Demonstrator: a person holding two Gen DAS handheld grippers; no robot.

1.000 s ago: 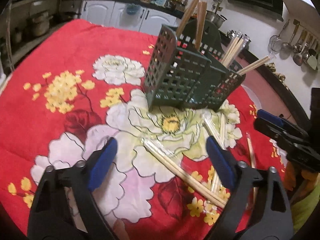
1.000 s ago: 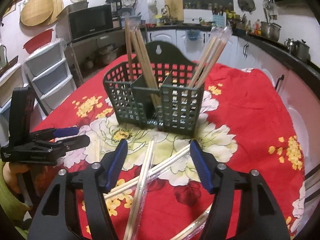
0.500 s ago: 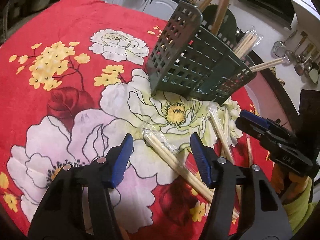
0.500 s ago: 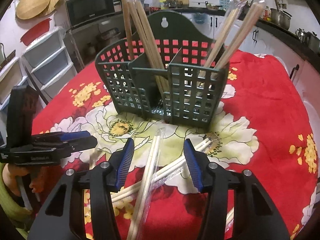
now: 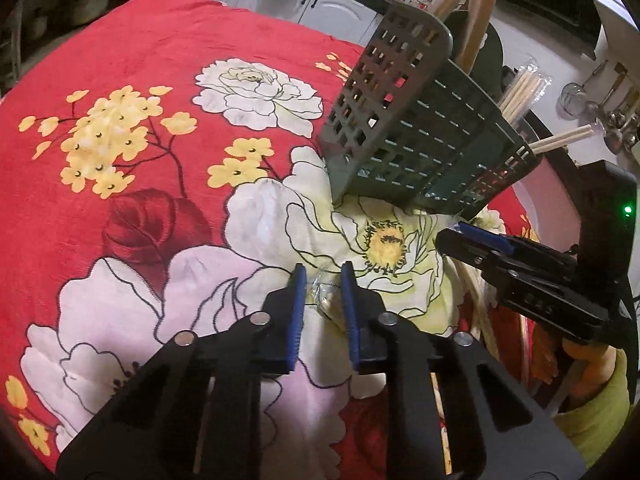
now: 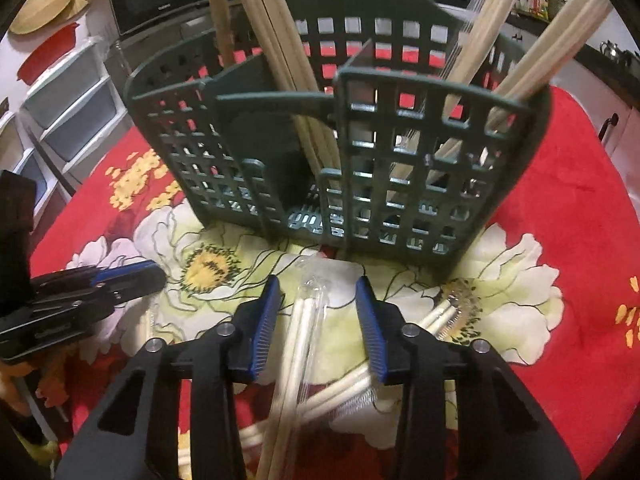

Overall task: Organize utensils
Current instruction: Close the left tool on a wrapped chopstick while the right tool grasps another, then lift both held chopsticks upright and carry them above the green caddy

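We see a green slotted utensil basket (image 6: 360, 168) standing on a red floral tabletop (image 5: 140, 80), chopsticks upright in its compartments. Our left tongs (image 5: 323, 294) are closing around the tip of a wrapped chopstick pair (image 5: 326, 300) lying before the basket. Our right tongs (image 6: 318, 320) are also closing, released, straddling another wrapped pair (image 6: 300, 344) among loose ones.
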